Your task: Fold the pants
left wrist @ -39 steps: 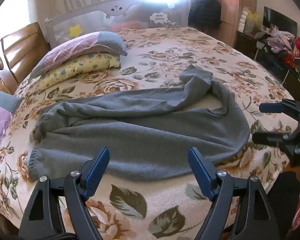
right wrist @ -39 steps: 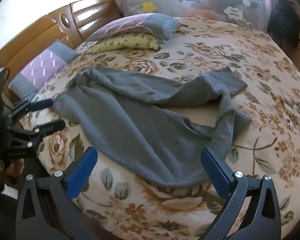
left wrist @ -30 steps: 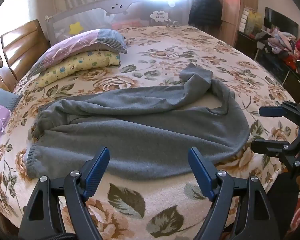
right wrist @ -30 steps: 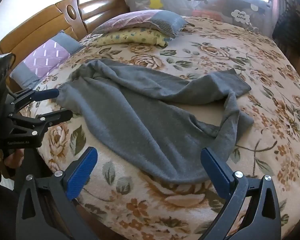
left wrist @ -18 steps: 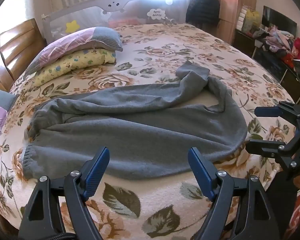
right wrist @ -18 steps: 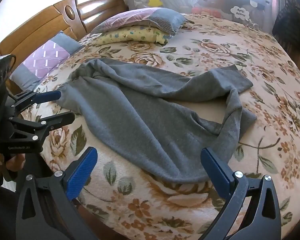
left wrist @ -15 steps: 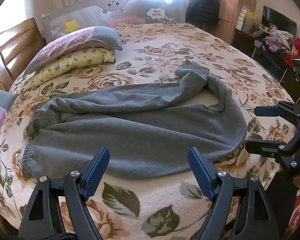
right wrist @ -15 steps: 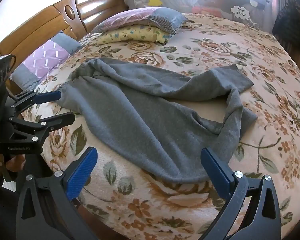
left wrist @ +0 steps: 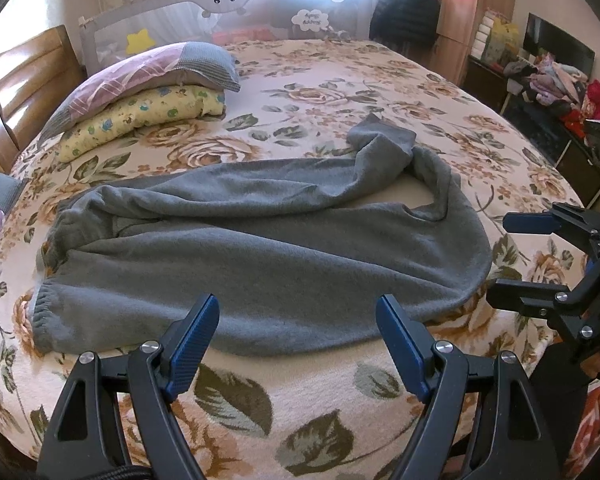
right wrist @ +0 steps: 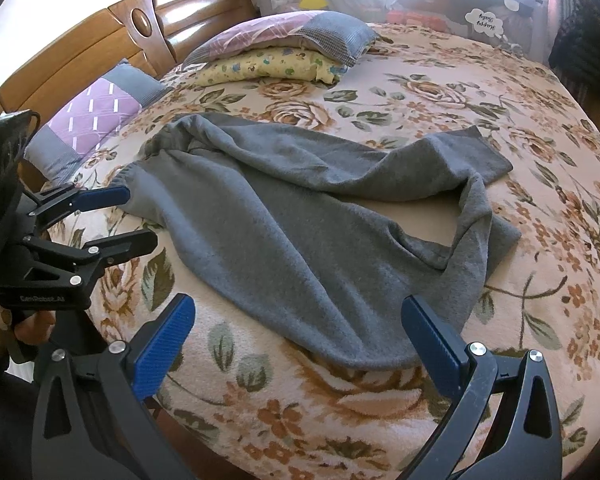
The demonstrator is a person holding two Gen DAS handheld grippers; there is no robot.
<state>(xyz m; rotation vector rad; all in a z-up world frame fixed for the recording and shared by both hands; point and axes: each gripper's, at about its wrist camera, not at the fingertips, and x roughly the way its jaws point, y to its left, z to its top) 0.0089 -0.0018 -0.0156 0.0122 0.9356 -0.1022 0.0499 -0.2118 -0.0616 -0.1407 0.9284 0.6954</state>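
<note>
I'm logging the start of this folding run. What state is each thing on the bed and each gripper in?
Grey fleece pants: unfolded, lying crumpled on the floral bedspread, far leg's cuff end doubled back.
Left gripper: open, empty.
Right gripper: open, empty.
Purple-and-grey pillow: stacked on the yellow patterned pillow.

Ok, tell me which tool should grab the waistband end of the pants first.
Left. In the right wrist view the left tool sits open right beside the elastic waistband of the pants. The right tool, also open, is over by the bent leg end, at the opposite end from the waistband.
</note>
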